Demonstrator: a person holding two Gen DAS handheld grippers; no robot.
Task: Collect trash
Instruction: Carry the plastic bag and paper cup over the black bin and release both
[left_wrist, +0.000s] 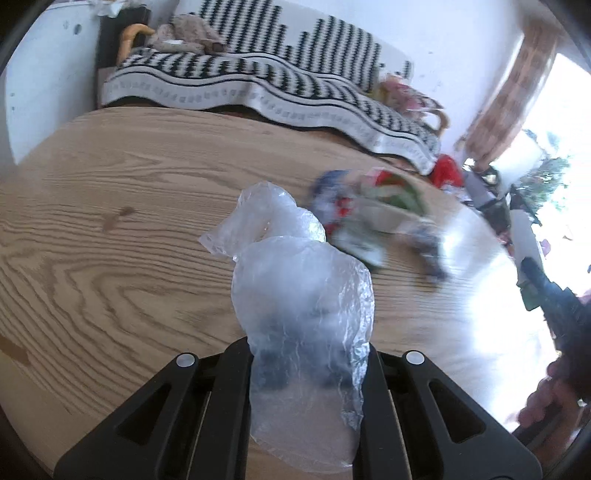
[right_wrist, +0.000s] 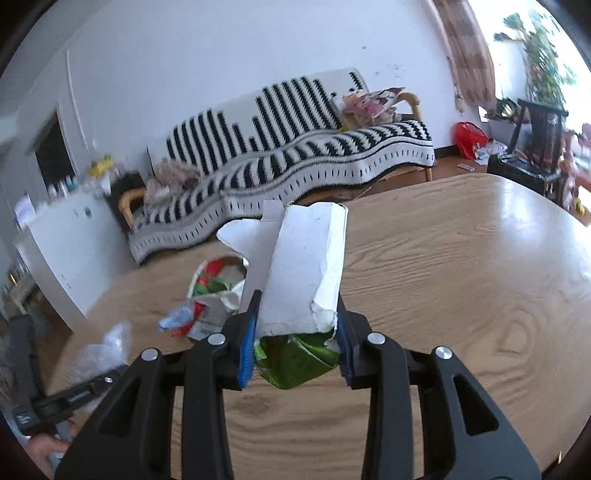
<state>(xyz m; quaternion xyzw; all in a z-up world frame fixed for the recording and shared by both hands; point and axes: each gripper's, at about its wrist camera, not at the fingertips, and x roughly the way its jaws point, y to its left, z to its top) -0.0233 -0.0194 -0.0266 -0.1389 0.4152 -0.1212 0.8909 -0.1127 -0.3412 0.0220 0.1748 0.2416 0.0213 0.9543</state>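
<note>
A crumpled clear plastic bag (left_wrist: 295, 302) hangs lifted above the wooden table (left_wrist: 110, 258), with my left gripper (left_wrist: 306, 373) shut on it; its fingertips are hidden behind the plastic. In the right wrist view my right gripper (right_wrist: 297, 328) is shut on a torn white carton (right_wrist: 306, 266) with green printing at its lower end, held above the table (right_wrist: 461, 295). A heap of coloured wrappers and a torn printed box (left_wrist: 369, 218) lies on the table to the right of the bag, the same heap (right_wrist: 214, 288) lying left of the carton. The other gripper with the bag (right_wrist: 99, 350) shows at lower left.
A sofa with a black-and-white striped blanket (left_wrist: 280, 85) stands behind the table. A white cabinet (right_wrist: 70, 251) is at the left of the sofa. A red bag (right_wrist: 469, 138) lies on the floor by a curtain and a bright window. A hand (left_wrist: 546, 402) shows at the right edge.
</note>
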